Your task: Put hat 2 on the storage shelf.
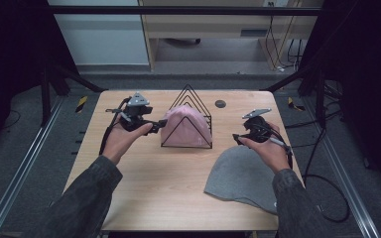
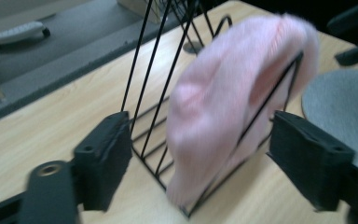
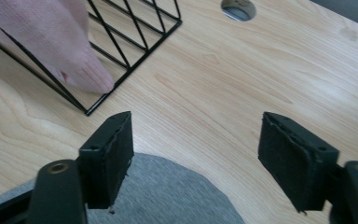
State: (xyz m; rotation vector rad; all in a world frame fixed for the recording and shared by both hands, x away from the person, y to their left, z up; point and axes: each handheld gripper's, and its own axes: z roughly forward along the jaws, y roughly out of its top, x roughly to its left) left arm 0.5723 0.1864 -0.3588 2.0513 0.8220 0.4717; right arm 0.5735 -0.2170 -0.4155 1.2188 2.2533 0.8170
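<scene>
Your left gripper sits just left of the black wire rack at mid-table, its jaws spread wide with nothing between them. The pink hat is tucked inside that rack, right in front of those jaws; it looks blurred in the left gripper view. Your right gripper hovers at the far edge of the grey hat, which lies flat on the table near right, well apart from the rack. Its jaws are also wide apart and grip nothing. Your right sleeve hides the grey hat's near right edge.
</scene>
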